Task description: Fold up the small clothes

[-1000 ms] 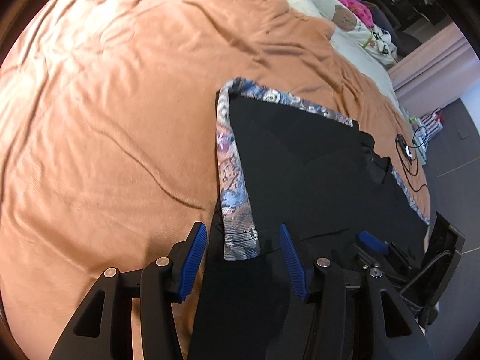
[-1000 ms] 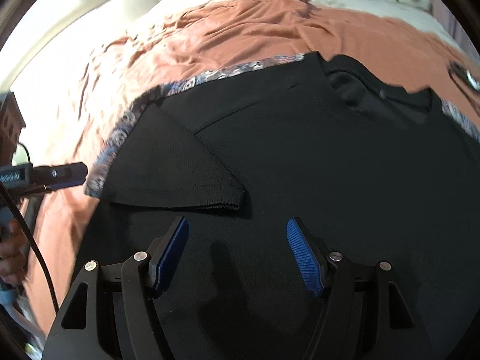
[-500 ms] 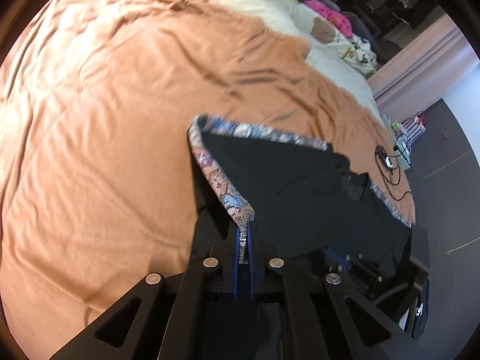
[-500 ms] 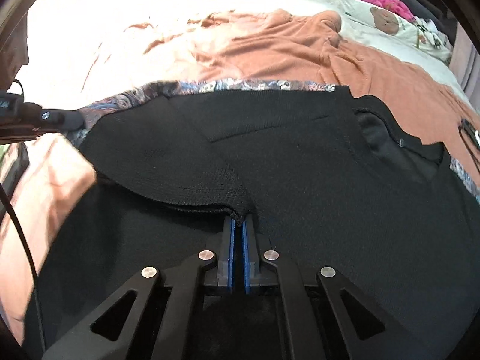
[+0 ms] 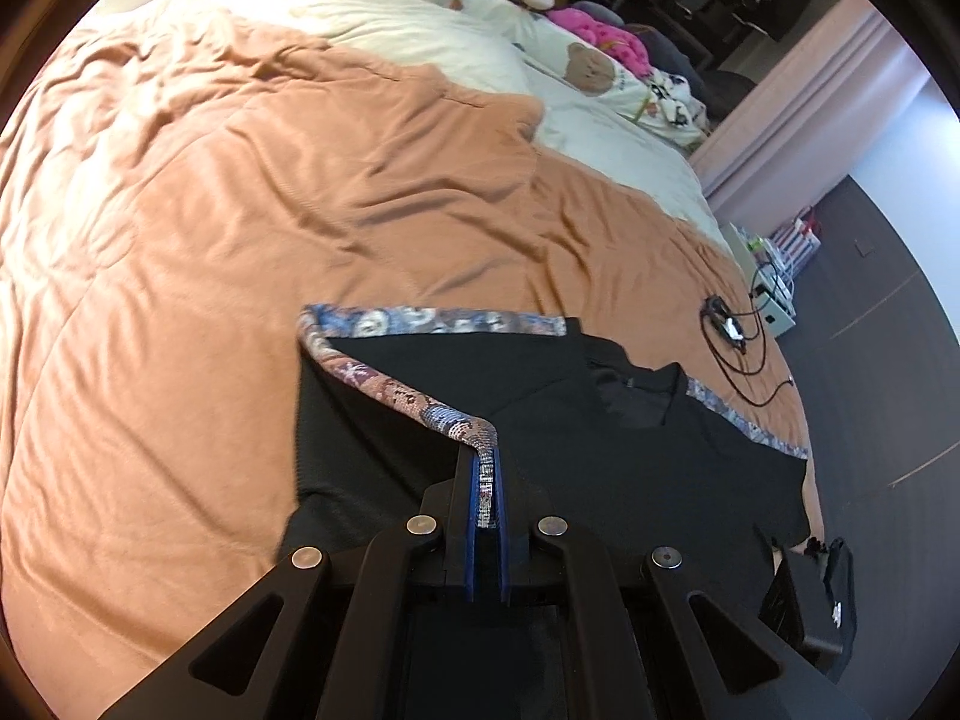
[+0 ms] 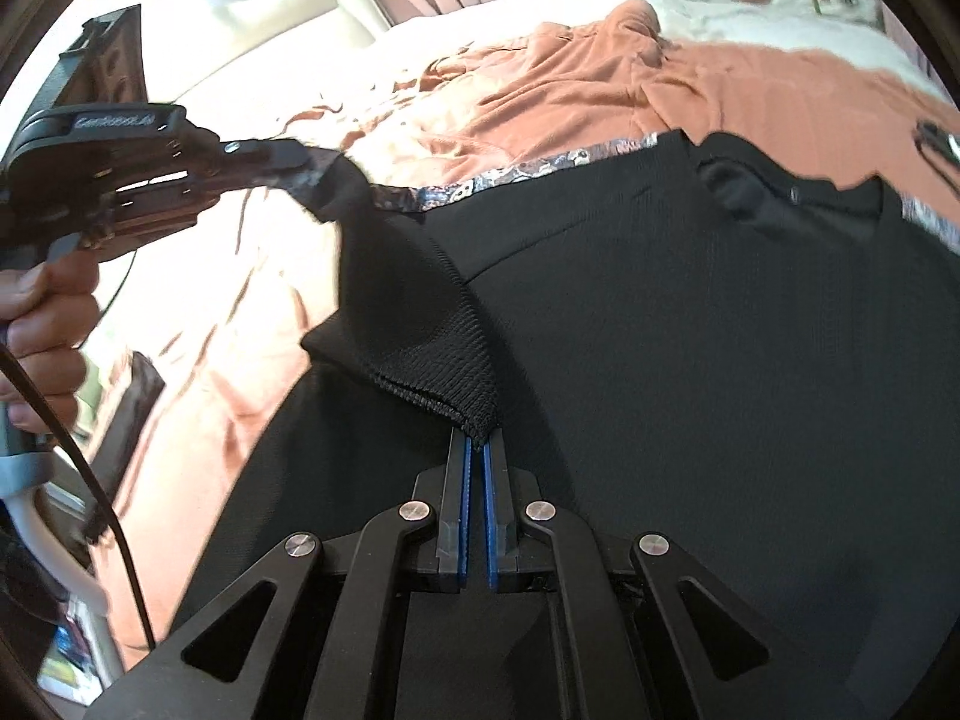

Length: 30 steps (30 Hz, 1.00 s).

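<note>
Two grippers are seen pinching one black garment that is spread on the orange blanket of a bed; the left gripper has its jaws pressed together on the garment's patterned trim, which is lifted off the cloth in a taut strip; the right gripper has its jaws closed on the ribbed cuff of the black sleeve, raised above the garment's body; in the right wrist view the left gripper is held by a hand at the left edge, though motion blur there leaves its grip hard to read; a cable lies on the blanket beyond the collar.
</note>
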Each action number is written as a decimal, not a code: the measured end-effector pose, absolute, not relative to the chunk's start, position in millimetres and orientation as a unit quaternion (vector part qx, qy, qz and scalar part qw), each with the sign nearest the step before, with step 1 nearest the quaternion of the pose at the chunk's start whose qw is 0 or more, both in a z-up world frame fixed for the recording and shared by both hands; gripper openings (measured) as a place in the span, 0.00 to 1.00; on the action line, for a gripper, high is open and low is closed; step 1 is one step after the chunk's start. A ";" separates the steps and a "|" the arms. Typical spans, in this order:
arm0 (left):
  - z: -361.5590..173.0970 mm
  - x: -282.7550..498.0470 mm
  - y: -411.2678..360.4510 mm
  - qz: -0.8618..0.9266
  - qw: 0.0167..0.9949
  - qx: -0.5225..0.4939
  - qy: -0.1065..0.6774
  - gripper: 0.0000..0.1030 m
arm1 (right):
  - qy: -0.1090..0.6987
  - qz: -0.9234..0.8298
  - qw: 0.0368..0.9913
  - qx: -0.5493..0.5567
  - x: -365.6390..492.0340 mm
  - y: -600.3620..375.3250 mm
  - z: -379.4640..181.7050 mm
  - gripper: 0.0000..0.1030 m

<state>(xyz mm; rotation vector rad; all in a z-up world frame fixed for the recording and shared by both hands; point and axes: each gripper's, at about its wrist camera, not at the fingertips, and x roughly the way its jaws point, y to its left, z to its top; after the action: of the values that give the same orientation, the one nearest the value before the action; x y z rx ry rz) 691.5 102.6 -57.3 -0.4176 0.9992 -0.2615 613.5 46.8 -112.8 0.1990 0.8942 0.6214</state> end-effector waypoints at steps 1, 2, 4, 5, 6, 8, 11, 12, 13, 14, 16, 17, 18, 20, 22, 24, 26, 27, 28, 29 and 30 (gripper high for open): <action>-57.1 693.3 98.5 -0.126 0.849 -0.196 0.474 0.04 | 0.425 0.297 0.849 0.104 611.4 43.1 -113.3 0.00; -57.0 696.9 90.4 -0.131 0.849 -0.193 0.475 0.04 | 0.426 0.299 0.846 0.114 609.8 39.9 -114.4 0.00; -57.4 702.8 77.9 -0.138 0.849 -0.186 0.475 0.04 | 0.427 0.299 0.844 0.129 606.6 32.0 -117.2 0.00; -58.2 706.4 70.7 -0.141 0.849 -0.180 0.476 0.04 | 0.426 0.296 0.844 0.137 606.0 28.4 -119.0 0.00; -59.8 712.3 60.6 -0.147 0.847 -0.174 0.480 0.04 | 0.427 0.293 0.842 0.153 604.6 20.9 -121.4 0.00; -62.0 718.3 48.3 -0.155 0.845 -0.170 0.483 0.04 | 0.428 0.290 0.838 0.173 601.5 11.5 -125.9 0.00; -66.4 725.2 25.5 -0.178 0.839 -0.166 0.487 0.04 | 0.432 0.283 0.833 0.200 598.5 -0.9 -134.3 0.00; -67.6 726.4 17.0 -0.189 0.836 -0.159 0.490 0.04 | 0.434 0.283 0.830 0.208 595.8 -3.5 -136.2 0.01; -68.3 727.5 9.5 -0.191 0.835 -0.148 0.495 0.07 | 0.439 0.281 0.826 0.215 595.6 -7.3 -138.8 0.01; -69.0 728.2 5.2 -0.185 0.834 -0.138 0.500 0.10 | 0.442 0.275 0.826 0.214 593.7 -9.0 -138.7 0.01; -71.4 727.6 5.5 -0.174 0.833 -0.133 0.508 0.48 | 0.454 0.270 0.823 0.211 594.3 -11.9 -140.8 0.06; -71.2 726.1 9.9 -0.167 0.837 -0.134 0.503 0.54 | 0.458 0.269 0.821 0.209 596.0 -14.1 -141.0 0.22; -69.9 723.2 17.8 -0.158 0.844 -0.132 0.495 0.56 | 0.461 0.261 0.823 0.206 597.5 -18.2 -140.7 0.45; -71.9 720.4 30.5 -0.146 0.846 -0.134 0.496 0.55 | 0.449 0.246 0.834 0.204 598.8 -23.2 -135.6 0.57; -76.6 715.8 48.9 -0.132 0.844 -0.140 0.500 0.55 | 0.444 0.243 0.838 0.205 602.8 -29.4 -132.8 0.57; -80.4 710.6 63.8 -0.113 0.846 -0.136 0.504 0.55 | 0.448 0.234 0.840 0.200 610.5 -32.8 -132.4 0.57; -86.1 704.2 79.6 -0.096 0.845 -0.136 0.508 0.55 | 0.446 0.225 0.846 0.187 615.1 -33.4 -132.0 0.57; -90.7 699.9 89.5 -0.089 0.843 -0.138 0.512 0.55 | 0.447 0.220 0.848 0.179 618.6 -32.9 -132.3 0.57; -94.2 697.1 96.0 -0.084 0.842 -0.138 0.514 0.55 | 0.450 0.217 0.849 0.170 623.6 -30.9 -132.5 0.57; -98.1 693.9 102.1 -0.078 0.841 -0.137 0.517 0.55 | 0.452 0.216 0.850 0.164 626.5 -27.5 -132.2 0.57; -103.0 690.4 108.9 -0.071 0.839 -0.136 0.521 0.55 | 0.454 0.213 0.851 0.157 631.4 -26.4 -131.9 0.57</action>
<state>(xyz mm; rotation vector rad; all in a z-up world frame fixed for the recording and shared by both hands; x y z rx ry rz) 690.4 108.9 -103.0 -0.2869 1.1026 -0.1495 631.4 -26.4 -131.9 0.3296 0.9554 0.4479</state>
